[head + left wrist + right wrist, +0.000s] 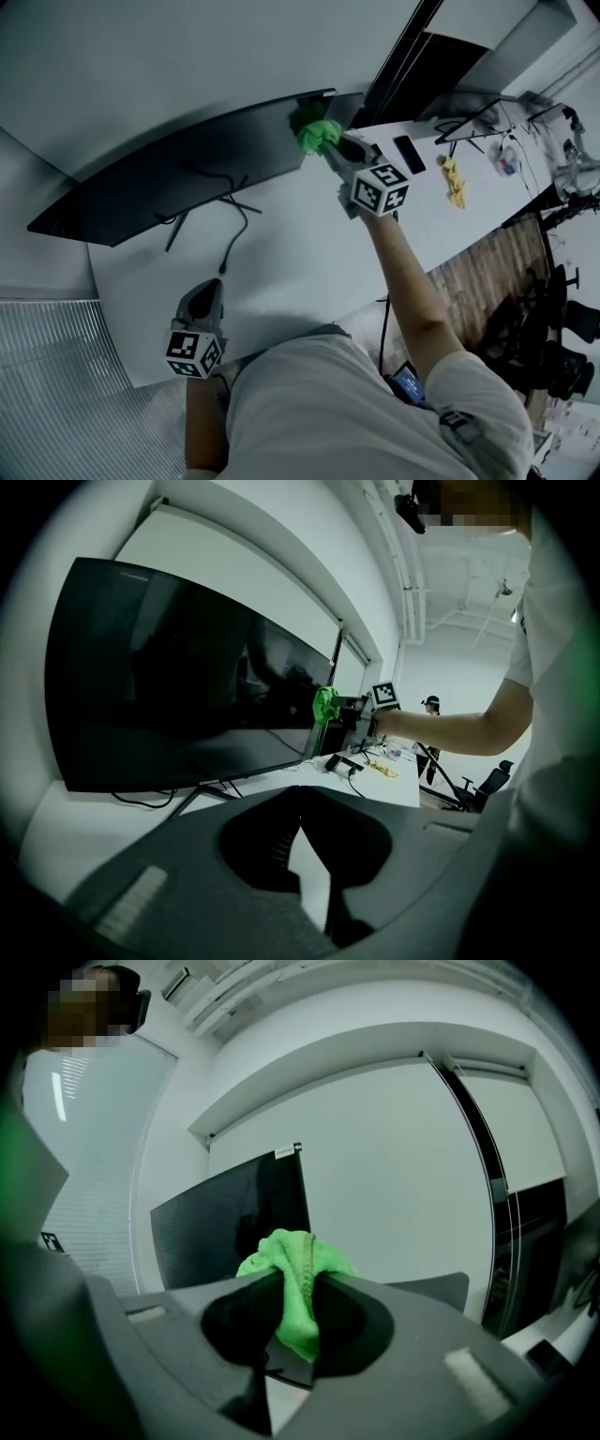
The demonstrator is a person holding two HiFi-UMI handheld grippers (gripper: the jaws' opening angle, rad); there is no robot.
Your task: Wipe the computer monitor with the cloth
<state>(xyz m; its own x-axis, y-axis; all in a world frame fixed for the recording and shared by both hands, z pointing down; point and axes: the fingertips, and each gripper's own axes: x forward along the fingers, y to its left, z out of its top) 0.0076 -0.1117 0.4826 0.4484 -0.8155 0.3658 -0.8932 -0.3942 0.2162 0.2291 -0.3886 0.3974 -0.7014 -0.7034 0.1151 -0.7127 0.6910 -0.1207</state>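
A wide dark monitor (187, 169) stands on the white desk (300, 253). It also fills the left gripper view as the monitor (187, 677) and shows as the monitor (234, 1222) behind the right jaws. My right gripper (330, 148) is shut on a bright green cloth (319, 136) and holds it against the screen's right end. That cloth (291, 1251) bunches out between the jaws of the right gripper (298, 1283). The left gripper view shows the cloth (325, 705) at the screen's right edge. My left gripper (211, 286) hangs low near the desk's front, and its jaws (300, 797) are shut on nothing.
Black cables (234, 220) trail across the desk below the monitor. A black phone (409, 154) and a yellow object (455, 183) lie further right. A second dark panel (422, 66) stands behind them. Office chairs (553, 328) sit on the floor at the right.
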